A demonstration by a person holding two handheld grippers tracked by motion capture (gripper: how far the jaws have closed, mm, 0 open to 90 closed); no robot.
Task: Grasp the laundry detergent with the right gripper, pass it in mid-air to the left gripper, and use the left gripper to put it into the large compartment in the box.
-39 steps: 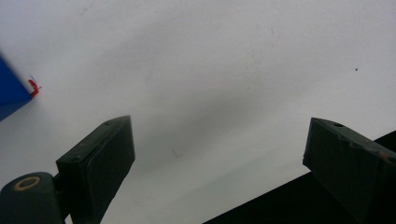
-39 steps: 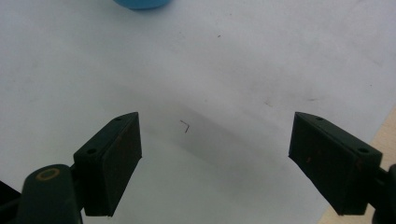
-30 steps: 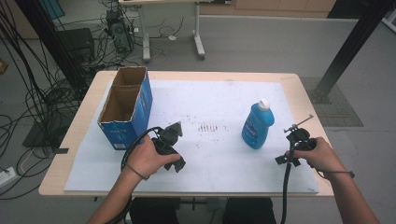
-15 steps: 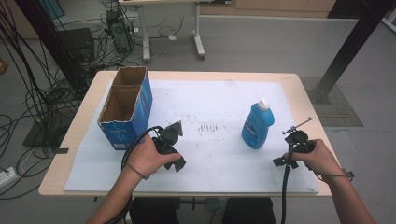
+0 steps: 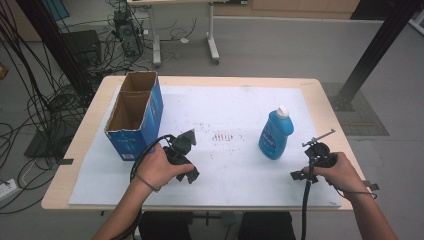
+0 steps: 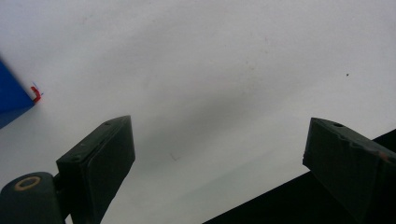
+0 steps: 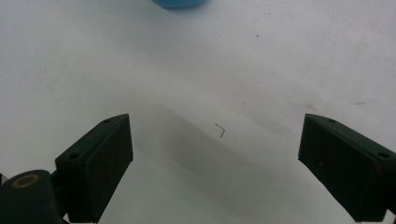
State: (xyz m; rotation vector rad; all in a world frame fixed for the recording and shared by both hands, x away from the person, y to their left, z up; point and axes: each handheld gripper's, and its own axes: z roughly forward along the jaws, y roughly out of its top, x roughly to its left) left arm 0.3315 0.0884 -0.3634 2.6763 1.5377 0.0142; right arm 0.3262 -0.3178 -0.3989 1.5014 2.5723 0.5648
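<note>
Near edge of table [image 5: 210, 81], high view. Right gripper [image 5: 312, 150] sits at about 4 o'clock from table centre, held low in the person's right hand [image 5: 342, 172]. Its jaws have just been opening and now stand wide apart; the right gripper view has nothing between them but bare white mat [image 7: 196, 70]. Compared with a second ago the hand has barely shifted.

Left gripper [image 5: 186, 141] at about 7 o'clock, in the left hand [image 5: 157, 167], same spot as in the earlier frames. Jaws spread wide too, empty, white mat under them in the left gripper view; a blue corner of the box shows at that view's 9 o'clock.

Mid-table: blue bottle [image 5: 275, 135], white cap, upright on the mat, at about 10 o'clock from the right gripper, near but not touching. It stands where it stood a second ago.

Far left: open blue cardboard box [image 5: 134, 115], two compartments, at about 10 o'clock from the left gripper.

Reading: widened right jaws look like preparation for grasping the bottle; no contact yet, reach not begun.
</note>
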